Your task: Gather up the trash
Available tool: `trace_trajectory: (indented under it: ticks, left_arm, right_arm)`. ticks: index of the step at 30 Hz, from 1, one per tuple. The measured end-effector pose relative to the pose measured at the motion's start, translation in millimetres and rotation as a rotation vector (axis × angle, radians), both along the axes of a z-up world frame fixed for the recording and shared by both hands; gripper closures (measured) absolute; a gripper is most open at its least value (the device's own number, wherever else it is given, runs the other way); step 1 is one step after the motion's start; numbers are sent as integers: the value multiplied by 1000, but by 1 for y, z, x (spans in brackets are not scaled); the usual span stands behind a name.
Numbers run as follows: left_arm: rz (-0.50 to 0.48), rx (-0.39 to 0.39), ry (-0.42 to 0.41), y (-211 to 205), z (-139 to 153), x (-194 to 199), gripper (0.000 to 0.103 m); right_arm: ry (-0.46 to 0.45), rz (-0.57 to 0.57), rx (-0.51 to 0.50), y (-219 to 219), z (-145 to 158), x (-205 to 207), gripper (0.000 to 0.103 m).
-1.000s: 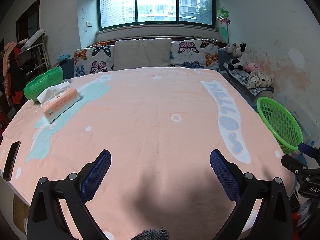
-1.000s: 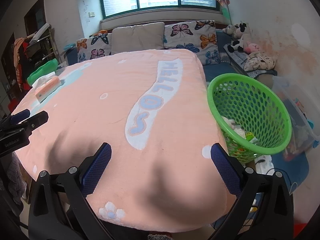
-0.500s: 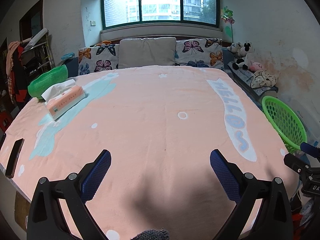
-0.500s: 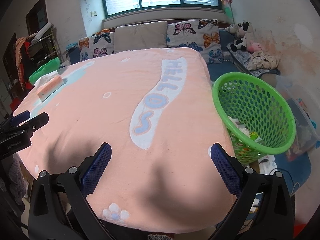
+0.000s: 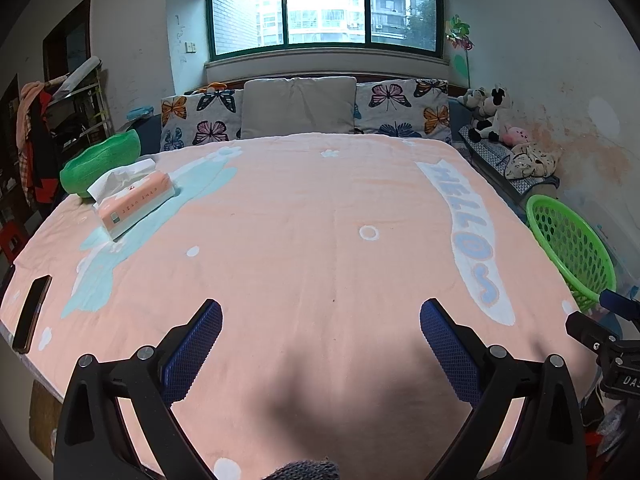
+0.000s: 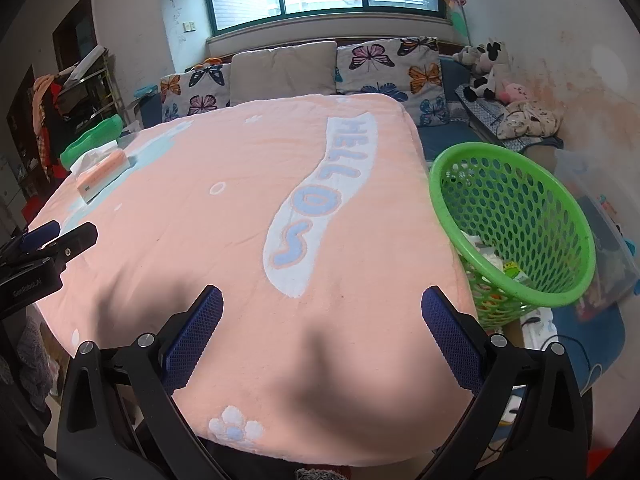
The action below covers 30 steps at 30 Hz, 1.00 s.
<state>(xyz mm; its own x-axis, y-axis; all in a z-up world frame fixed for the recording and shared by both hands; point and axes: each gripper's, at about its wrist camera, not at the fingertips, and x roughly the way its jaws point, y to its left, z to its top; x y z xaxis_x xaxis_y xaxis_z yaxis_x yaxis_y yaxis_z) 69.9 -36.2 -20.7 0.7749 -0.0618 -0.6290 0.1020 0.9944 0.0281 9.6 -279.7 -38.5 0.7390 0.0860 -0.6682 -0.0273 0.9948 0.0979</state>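
The trash lies in the bottom of a green perforated basket, a small heap of white scraps and a yellow-green wrapper seen through the holes in its wall. The basket stands on the floor just beside the right edge of the counter, its rim tilted toward that edge; in the left wrist view only part of the basket shows past the counter's right side.

The counter is covered by a peach blanket with a white band reading "HELLOS" running along its right part and pale blue patches on its left. The right gripper hovers over the near right corner of the blanket, its blue-padded fingers wide apart with nothing between them. The left gripper hangs over the near middle of the blanket, likewise spread wide and holding nothing (each gripper also shows at the margin of the other's view).

On the far left of the blanket lies a pink tissue pack with a white sheet sticking up, and just behind it sits a green bowl. A dark phone lies flat at the near left edge. Butterfly pillows and a grey cushion stand against the wall below the window, and stuffed toys lie on a bench to the right.
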Motion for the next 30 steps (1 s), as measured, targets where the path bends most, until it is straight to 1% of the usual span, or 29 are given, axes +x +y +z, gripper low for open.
trace_trajectory:
  ticks: [30]
  left_arm:
    - [12,-2,2,1,0,3,7]
  right_arm:
    - [7,5,11,2,-4,-1,4]
